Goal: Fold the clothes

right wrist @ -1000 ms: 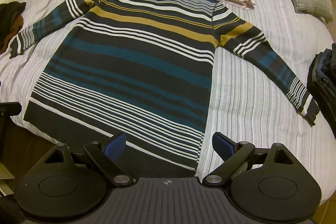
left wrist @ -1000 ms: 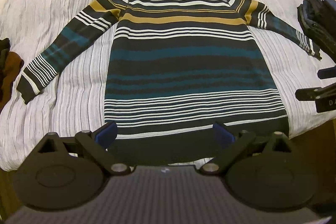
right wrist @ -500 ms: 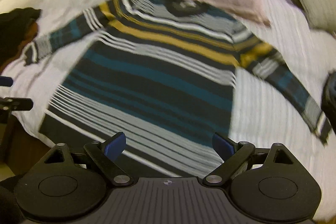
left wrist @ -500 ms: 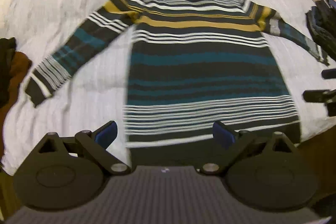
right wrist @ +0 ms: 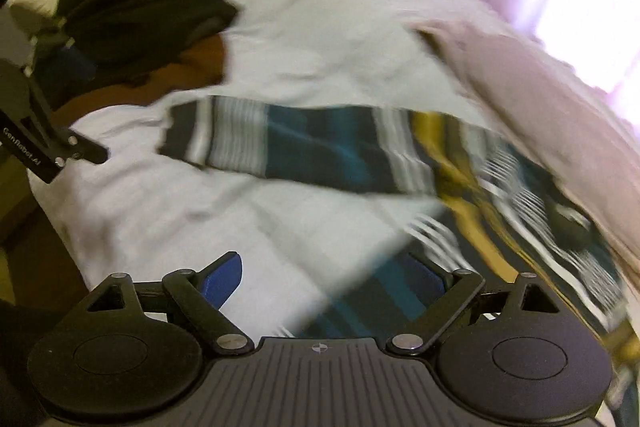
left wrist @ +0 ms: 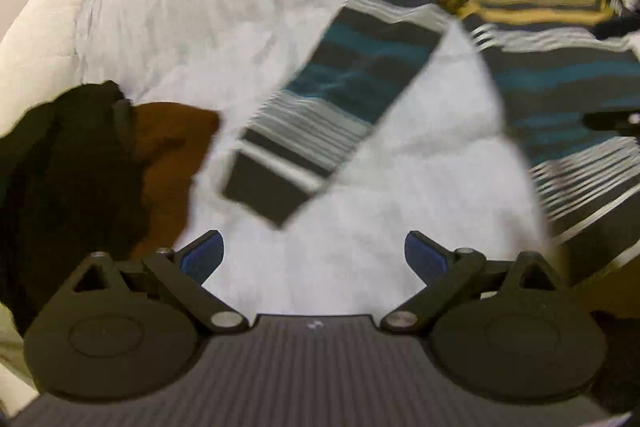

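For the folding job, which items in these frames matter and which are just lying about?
In play:
- striped sweater, spread flat on the bed
- its sleeve, lying out to the side
- left gripper, right gripper, jaws apart, holding nothing

Lying about:
- dark clothes pile
- pillow
- bed cover

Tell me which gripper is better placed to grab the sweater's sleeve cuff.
Left. The left gripper is open with the sleeve cuff just ahead; the right gripper sits nearer the sweater's body.
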A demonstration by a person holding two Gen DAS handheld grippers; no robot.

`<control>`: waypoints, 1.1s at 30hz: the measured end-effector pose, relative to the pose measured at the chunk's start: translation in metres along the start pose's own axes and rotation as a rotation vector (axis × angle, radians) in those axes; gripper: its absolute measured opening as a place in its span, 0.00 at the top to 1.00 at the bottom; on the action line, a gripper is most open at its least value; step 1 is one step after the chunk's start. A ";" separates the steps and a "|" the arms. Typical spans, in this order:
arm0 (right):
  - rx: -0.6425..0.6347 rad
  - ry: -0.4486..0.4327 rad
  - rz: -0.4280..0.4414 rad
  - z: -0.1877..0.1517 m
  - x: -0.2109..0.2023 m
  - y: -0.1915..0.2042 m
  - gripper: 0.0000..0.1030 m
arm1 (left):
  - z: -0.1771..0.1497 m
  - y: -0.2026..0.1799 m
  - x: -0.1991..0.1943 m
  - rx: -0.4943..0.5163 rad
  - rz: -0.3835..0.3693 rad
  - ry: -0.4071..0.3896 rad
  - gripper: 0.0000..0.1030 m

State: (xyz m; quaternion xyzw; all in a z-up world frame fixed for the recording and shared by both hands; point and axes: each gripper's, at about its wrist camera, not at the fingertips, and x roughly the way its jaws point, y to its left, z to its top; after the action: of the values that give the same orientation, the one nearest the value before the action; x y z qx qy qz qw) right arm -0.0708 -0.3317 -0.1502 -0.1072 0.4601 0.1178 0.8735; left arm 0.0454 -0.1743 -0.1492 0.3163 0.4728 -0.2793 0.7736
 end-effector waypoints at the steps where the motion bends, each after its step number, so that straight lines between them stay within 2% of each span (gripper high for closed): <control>1: -0.016 0.002 0.041 0.012 0.018 0.016 0.53 | -0.004 0.013 0.007 0.013 0.006 0.003 0.07; 2: -0.040 0.011 0.049 0.023 0.038 0.034 0.56 | -0.008 0.025 0.013 0.022 0.011 0.006 0.07; 4: -0.115 0.005 0.063 0.038 0.073 0.065 0.56 | -0.016 0.049 0.025 0.006 0.006 0.009 0.07; 9: -0.394 -0.006 0.129 0.058 0.154 0.139 0.56 | -0.035 0.093 0.051 -0.069 0.000 0.031 0.07; 11: -0.498 -0.002 0.125 0.058 0.179 0.160 0.56 | -0.044 0.104 0.058 -0.102 0.001 0.036 0.07; 14: -0.690 0.017 0.049 0.048 0.208 0.184 0.56 | -0.059 0.119 0.064 -0.155 -0.010 0.053 0.07; 17: -0.735 -0.004 0.029 0.044 0.215 0.189 0.56 | -0.072 0.127 0.069 -0.187 -0.010 0.077 0.07; 18: -0.708 -0.013 0.042 0.047 0.214 0.187 0.63 | -0.075 0.129 0.069 -0.191 -0.009 0.083 0.07; 19: -0.681 -0.022 0.054 0.050 0.212 0.184 0.76 | -0.078 0.130 0.068 -0.192 -0.008 0.089 0.07; 20: -0.662 -0.035 0.057 0.054 0.207 0.181 0.99 | -0.080 0.132 0.068 -0.193 -0.007 0.093 0.07; 24: -0.545 -0.094 0.064 0.080 0.181 0.164 0.99 | -0.071 0.132 0.061 -0.168 -0.013 0.063 0.07; 27: -0.325 -0.155 0.070 0.114 0.149 0.122 0.99 | -0.053 0.130 0.055 -0.140 -0.015 0.021 0.07; 28: -0.231 -0.173 0.073 0.127 0.137 0.100 0.99 | -0.043 0.128 0.053 -0.123 -0.019 0.002 0.07; 33: 0.238 -0.433 -0.089 0.149 0.041 -0.052 0.99 | 0.011 0.108 0.043 -0.023 -0.046 -0.098 0.07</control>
State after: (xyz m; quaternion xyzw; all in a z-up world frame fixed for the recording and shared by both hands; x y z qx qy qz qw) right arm 0.0835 -0.3324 -0.0978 0.0041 0.2677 0.0442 0.9625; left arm 0.1472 -0.1186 -0.1605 0.2826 0.4444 -0.3067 0.7928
